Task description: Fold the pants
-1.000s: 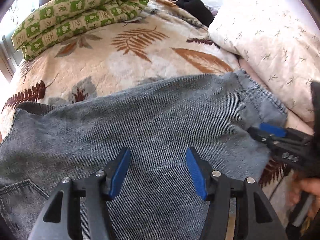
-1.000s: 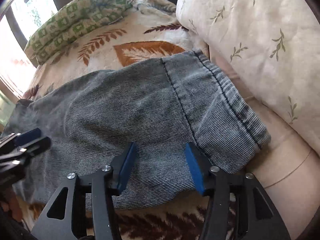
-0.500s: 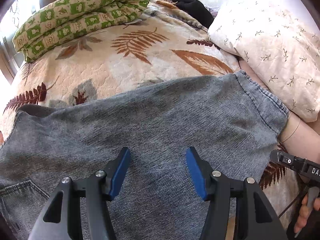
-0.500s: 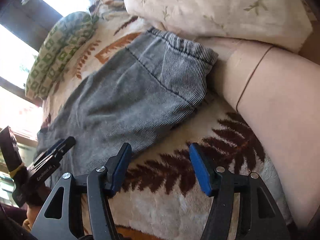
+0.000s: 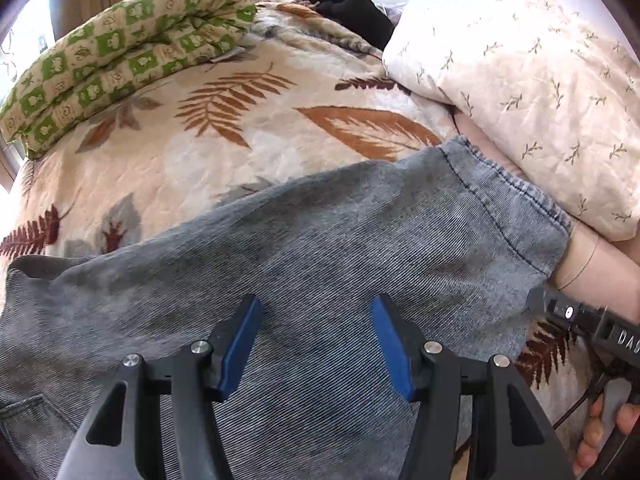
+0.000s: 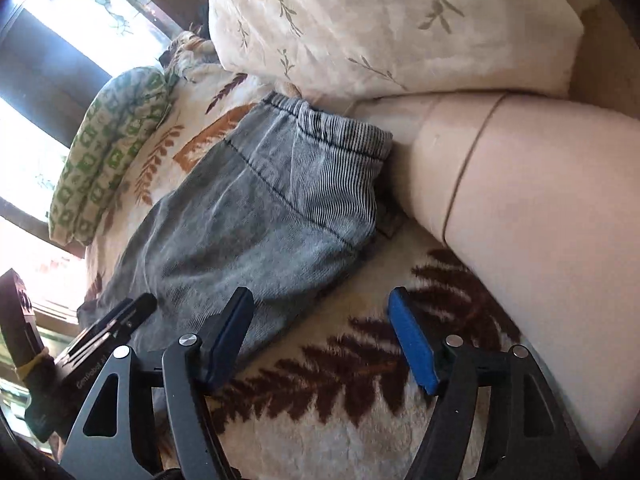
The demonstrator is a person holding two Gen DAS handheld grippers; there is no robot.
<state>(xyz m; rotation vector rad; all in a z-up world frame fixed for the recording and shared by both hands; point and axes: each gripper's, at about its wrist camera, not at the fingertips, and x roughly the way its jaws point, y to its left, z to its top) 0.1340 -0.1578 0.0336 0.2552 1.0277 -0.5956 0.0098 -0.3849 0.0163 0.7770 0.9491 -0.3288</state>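
Spread flat, our grey pants (image 5: 304,280) lie across the near edge of the leaf-print blanket (image 5: 248,136), hem beside the white pillow (image 5: 532,92). Our left gripper (image 5: 316,344) hovers half open over the denim, gripping nothing. Our right gripper (image 6: 320,340) is opening above bare blanket past the pants' edge, nothing between its jaws.

White raised letters "DA" show on the black body of the right gripper (image 5: 538,300) at the right edge of the left wrist view, where the frame cuts the word off. In the right wrist view, the side of the left gripper (image 6: 136,308) carries small pale print that looks like "GenRobot", followed by characters too small to read.
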